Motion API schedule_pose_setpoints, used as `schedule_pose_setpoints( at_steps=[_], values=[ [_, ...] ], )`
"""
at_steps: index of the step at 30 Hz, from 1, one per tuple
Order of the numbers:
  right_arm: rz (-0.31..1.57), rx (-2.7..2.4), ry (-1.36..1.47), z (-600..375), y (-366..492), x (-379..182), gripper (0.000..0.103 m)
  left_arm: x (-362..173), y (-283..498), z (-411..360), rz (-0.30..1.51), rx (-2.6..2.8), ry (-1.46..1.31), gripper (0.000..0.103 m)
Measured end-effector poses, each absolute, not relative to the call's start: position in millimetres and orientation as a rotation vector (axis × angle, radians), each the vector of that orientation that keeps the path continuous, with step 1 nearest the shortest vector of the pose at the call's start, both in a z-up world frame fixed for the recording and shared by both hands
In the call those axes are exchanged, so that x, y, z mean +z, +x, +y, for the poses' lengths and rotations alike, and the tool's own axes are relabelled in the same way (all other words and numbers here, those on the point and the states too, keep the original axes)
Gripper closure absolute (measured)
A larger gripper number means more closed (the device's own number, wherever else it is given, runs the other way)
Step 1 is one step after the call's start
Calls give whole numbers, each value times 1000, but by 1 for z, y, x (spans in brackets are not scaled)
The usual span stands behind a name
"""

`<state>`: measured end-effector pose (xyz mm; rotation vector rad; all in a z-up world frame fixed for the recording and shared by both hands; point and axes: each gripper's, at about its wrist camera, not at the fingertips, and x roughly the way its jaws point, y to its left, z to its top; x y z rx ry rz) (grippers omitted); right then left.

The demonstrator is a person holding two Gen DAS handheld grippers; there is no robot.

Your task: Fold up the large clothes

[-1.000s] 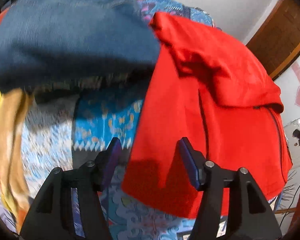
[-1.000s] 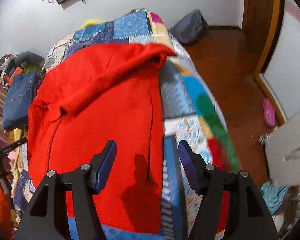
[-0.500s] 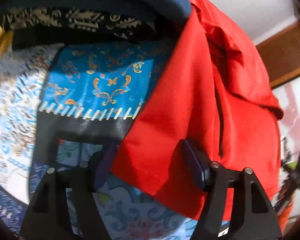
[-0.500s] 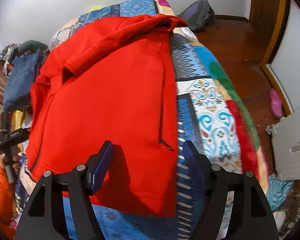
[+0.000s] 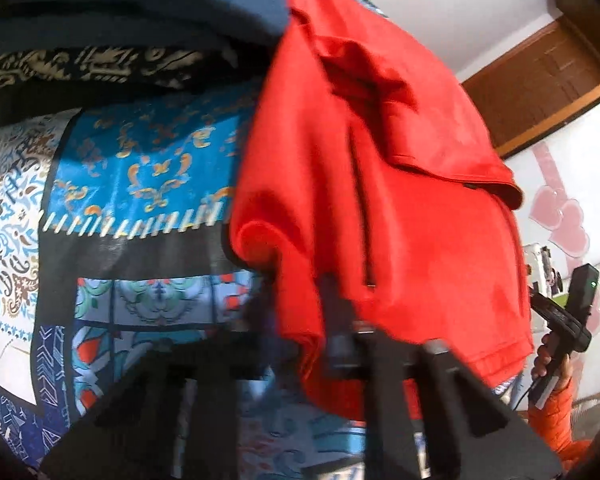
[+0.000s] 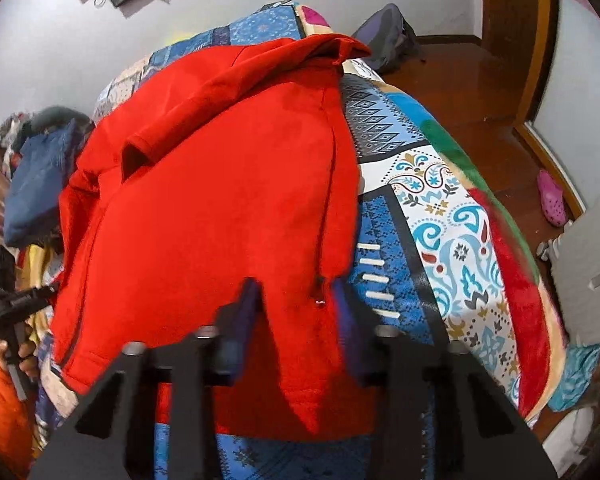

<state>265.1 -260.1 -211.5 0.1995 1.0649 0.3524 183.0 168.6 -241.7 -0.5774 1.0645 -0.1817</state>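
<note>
Red jacket (image 5: 400,208) is spread flat over patchwork bedspread (image 5: 140,168), hem nearest the fingers. Left gripper (image 5: 300,300) jaws are closing, hem corner bunched and pinched between them, blurred. Right gripper (image 6: 296,300) jaws are closing, the other hem corner by the zip pinched between blue pads (image 6: 246,308). Folded blue garment (image 5: 140,4) is seen beyond the left fingers, just beside the jacket's far edge. Pink shoe (image 6: 552,198) is seen on the floor, right of the right fingers
</note>
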Motion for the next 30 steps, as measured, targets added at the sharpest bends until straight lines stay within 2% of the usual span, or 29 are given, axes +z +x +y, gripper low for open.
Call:
schedule_pose_setpoints(
  at_steps=[1, 6, 13, 19, 25, 30],
  values=[
    [1073, 378, 241, -262, 266, -212, 89, -238, 183, 164, 1061, -178, -566, 95],
    [1046, 420, 313, -263, 262, -205, 91, -204, 194, 150, 983, -178, -506, 96],
    [1006, 529, 500, -270, 280, -178, 91, -121, 201, 137, 786, -266, -463, 97],
    [892, 563, 492, -261, 304, -136, 91, -74, 237, 143, 687, -286, -463, 97],
    [778, 535, 436, -252, 346, -100, 91, -55, 304, 169, 664, -276, -526, 97],
    [749, 460, 414, -249, 397, -98, 91, -52, 362, 193, 683, -178, -519, 97]
  ],
)
